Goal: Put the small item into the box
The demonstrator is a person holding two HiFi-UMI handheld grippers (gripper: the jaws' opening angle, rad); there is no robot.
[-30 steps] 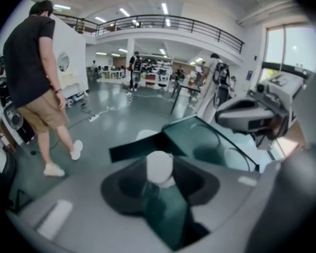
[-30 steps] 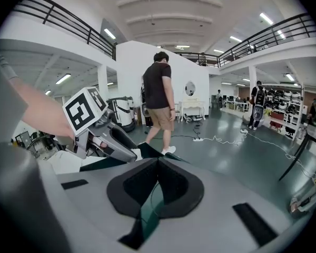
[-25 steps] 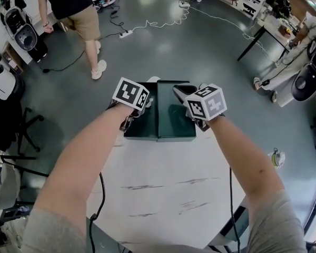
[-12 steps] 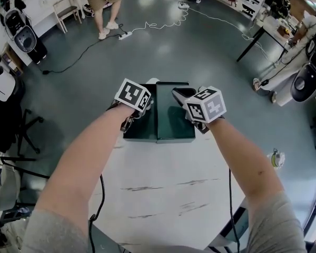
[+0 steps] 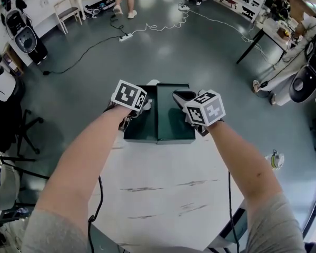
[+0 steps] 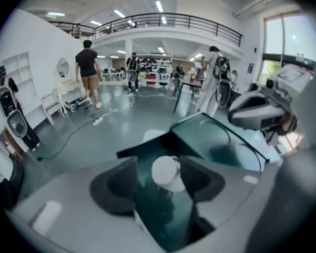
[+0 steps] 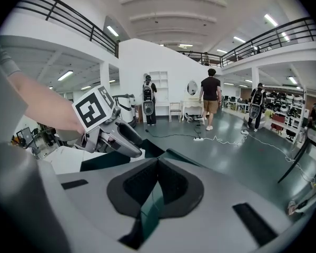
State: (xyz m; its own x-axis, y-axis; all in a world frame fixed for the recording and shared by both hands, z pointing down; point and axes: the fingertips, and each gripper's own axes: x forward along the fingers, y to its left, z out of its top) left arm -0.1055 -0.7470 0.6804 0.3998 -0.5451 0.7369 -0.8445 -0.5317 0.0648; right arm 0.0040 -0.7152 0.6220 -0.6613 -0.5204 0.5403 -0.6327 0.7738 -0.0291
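**Flap slip or a snagged item could undo the drop**

Your left tongs (image 6: 160, 179) have just been opening and now stand wide. The small white item (image 6: 166, 172) is between them, apparently unpressed, over the open inside of the green box (image 5: 159, 137) on the tabletop (image 5: 163, 188). Your right tongs (image 7: 155, 186) pinch the box's flap (image 7: 149, 211). If that pinch slips, the flap may fall onto the left tongs. If you pull out crookedly, a pad may drag the item out.

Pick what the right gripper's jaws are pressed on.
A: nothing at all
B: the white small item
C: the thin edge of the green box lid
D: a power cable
C: in its own view, the right gripper has its jaws together on the thin edge of the green lid.
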